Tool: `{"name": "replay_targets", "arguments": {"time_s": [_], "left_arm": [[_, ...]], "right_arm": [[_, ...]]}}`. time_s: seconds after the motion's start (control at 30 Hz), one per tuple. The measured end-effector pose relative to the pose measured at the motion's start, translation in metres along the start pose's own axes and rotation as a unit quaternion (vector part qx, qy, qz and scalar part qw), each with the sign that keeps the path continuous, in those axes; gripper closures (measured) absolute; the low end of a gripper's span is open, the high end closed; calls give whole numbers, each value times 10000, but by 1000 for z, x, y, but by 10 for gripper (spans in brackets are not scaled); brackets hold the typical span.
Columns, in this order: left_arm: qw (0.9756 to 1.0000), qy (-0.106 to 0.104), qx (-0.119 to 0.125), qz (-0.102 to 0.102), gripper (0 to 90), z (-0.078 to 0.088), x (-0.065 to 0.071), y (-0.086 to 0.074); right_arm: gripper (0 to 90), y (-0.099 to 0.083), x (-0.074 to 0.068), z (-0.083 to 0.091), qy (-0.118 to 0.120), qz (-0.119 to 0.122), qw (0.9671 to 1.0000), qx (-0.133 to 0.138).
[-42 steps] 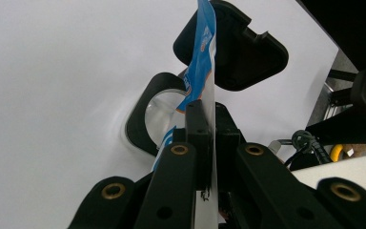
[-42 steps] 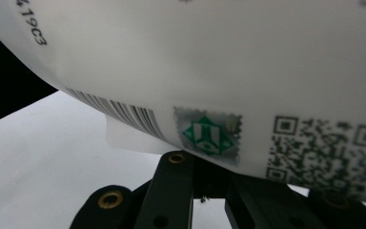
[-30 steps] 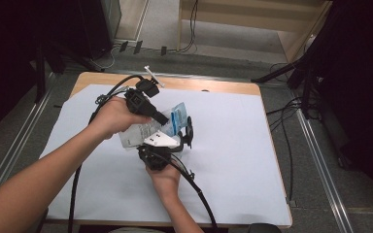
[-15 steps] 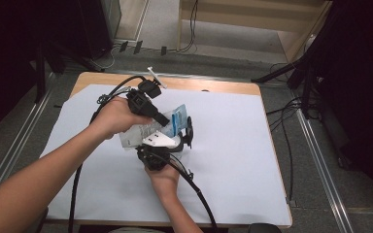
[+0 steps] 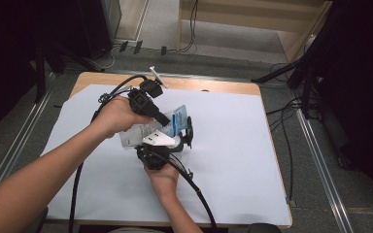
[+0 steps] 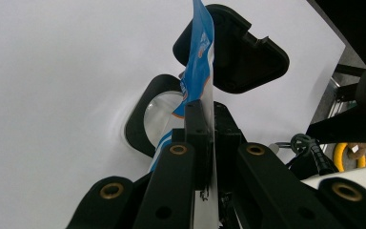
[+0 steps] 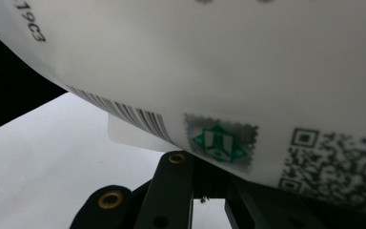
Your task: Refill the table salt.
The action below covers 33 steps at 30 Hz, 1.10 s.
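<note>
A white pouch (image 5: 145,133) with a blue top (image 5: 178,116) is held up over the middle of the table between both grippers. My left gripper (image 5: 167,120) reaches in from the upper left and is shut on the pouch's edge; in the left gripper view its jaws (image 6: 208,129) pinch the thin blue-and-white pouch (image 6: 202,52), seen edge-on. From below comes my right gripper (image 5: 170,144), under its grey plate, shut on the pouch's lower part. The right gripper view shows the pouch's white back (image 7: 248,71) with a barcode, a green stamp and a QR code above the closed jaws (image 7: 205,183).
A white sheet (image 5: 233,160) covers the wooden table. A black hinged object with a round clear window (image 6: 159,114) lies on it just right of the pouch (image 5: 190,132). A small white item (image 5: 154,74) sits at the back edge. Cables trail from both grippers.
</note>
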State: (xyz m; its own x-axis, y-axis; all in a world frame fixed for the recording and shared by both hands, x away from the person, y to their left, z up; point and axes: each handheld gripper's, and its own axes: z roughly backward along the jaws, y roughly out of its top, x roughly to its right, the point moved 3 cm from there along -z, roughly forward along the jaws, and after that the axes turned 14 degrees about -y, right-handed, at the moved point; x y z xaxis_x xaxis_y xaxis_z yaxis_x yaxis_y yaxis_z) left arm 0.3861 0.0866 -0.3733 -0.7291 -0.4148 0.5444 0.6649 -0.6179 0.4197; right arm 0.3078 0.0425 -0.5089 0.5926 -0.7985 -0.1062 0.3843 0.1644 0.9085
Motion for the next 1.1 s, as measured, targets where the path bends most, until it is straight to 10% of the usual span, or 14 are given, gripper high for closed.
{"name": "replay_targets", "arguments": {"time_s": [1.1], "left_arm": [[10000, -52, -43, -21, 895, 1, 6, 5]], "right_arm": [[900, 4, 0, -1, 12, -15, 9999, 106]]}}
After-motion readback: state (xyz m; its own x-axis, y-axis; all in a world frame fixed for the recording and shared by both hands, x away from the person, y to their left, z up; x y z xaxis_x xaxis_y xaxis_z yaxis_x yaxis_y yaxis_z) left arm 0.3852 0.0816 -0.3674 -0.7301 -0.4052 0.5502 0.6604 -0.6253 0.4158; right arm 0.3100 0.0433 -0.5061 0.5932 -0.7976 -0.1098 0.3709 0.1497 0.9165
